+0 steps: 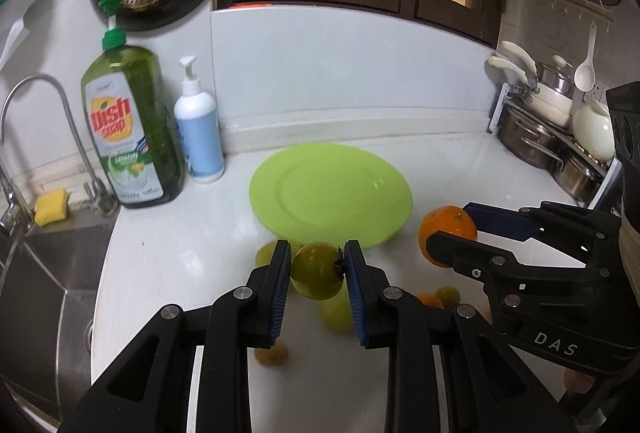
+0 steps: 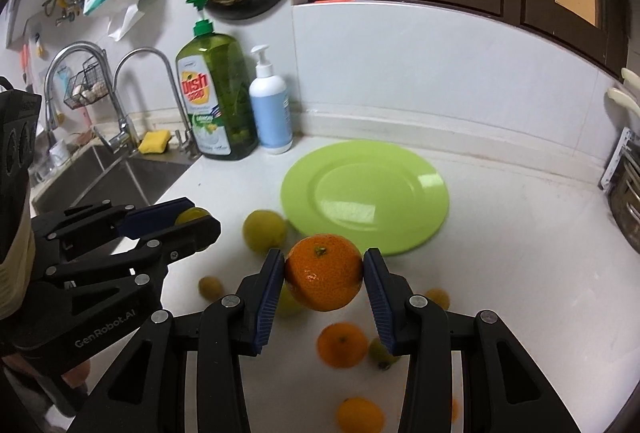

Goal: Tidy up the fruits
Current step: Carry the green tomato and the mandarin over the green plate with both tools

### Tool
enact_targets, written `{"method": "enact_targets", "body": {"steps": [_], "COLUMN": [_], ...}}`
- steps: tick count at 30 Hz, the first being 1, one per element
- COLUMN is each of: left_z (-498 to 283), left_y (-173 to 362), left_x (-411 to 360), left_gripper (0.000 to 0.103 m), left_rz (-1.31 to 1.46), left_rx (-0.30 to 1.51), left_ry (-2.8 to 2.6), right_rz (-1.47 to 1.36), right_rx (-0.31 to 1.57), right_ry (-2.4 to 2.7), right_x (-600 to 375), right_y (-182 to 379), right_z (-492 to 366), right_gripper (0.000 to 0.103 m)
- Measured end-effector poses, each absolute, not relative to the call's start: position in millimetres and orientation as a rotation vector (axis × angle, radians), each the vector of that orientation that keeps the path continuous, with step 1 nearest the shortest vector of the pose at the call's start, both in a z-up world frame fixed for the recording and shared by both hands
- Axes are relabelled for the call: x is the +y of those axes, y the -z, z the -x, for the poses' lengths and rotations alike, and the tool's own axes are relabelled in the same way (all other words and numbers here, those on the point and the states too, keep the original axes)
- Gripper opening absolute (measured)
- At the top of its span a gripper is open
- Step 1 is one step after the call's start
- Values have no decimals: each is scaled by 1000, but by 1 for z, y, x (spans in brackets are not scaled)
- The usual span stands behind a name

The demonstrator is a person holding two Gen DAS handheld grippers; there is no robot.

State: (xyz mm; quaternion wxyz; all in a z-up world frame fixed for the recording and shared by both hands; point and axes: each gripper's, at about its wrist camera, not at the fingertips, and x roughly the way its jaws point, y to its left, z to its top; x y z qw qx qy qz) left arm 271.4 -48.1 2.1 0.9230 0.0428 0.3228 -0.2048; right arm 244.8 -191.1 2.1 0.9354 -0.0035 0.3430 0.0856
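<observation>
L tongs are clamped on a yellow-green fruit, held above the desk just in front of the green plate; blue pads press its two sides, stem end against the R-hand pad. R tongs are clamped on an orange, also lifted off the desk, just in front of the plate's near rim. Both fruits sit close to the plate edge but not on it; nothing lies on the plate.

Loose fruit on the desk, all on the near side of the plate: a bigger yellow-green one touching or almost touching the plate's near-left rim, a small yellow-green one further from it, a second orange with a small green fruit just beside it, and another orange furthest from the plate. Several are blurred, so exact type is hard to tell.

Behind-left of the plate, by the wall: dish soap btl and a white/blue pump btl, side by side. Sink w/ faucet and yellow sponge lies further left of the plate.
</observation>
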Motion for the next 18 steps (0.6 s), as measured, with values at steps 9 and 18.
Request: {"method": "enact_targets", "body": {"steps": [9, 18], "left_z": [-312, -370], "left_y": [-4, 12], "left_x": [-70, -90], "left_gripper": [28, 28], "left_rz": [-101, -102], "left_rx": [697, 797], "left_ry": [428, 431], "right_rz": [33, 53], "right_rx": [716, 780], "right_ry": [-168, -168], "right_x": [-211, -229], "right_y": [-7, 6], "right_z": [-288, -341], "right_gripper": [42, 42]}}
